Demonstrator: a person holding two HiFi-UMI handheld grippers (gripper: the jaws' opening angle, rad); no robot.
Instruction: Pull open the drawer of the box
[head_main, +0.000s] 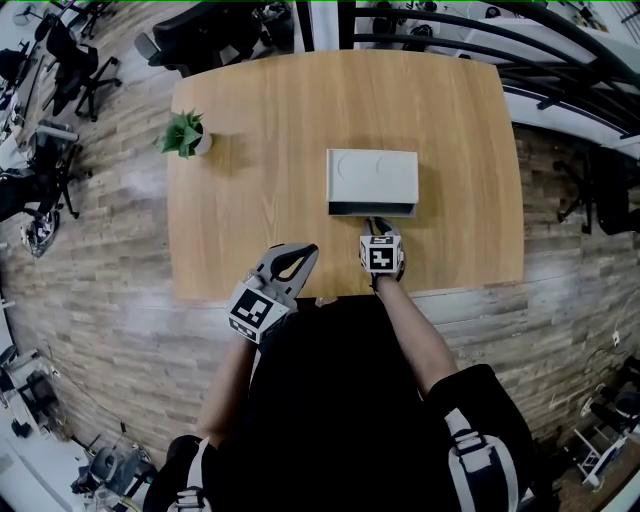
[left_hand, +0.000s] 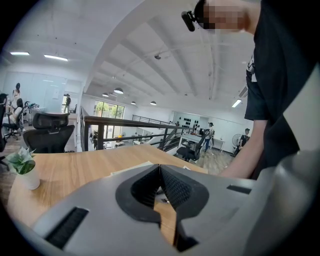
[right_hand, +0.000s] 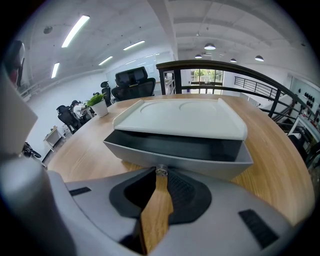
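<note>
The drawer (right_hand: 178, 159) sticks out of the box (right_hand: 180, 120).
The right gripper (right_hand: 161, 175) pinches its tiny knob (right_hand: 161, 170), hidden in the head view; the left gripper (left_hand: 160, 168) hangs closed, empty.

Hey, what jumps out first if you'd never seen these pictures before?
The grey box mid-table, its drawer partly pulled out, with the right gripper pinching its small knob. The left gripper hangs shut and empty by the near edge; a potted plant sits far left.
</note>
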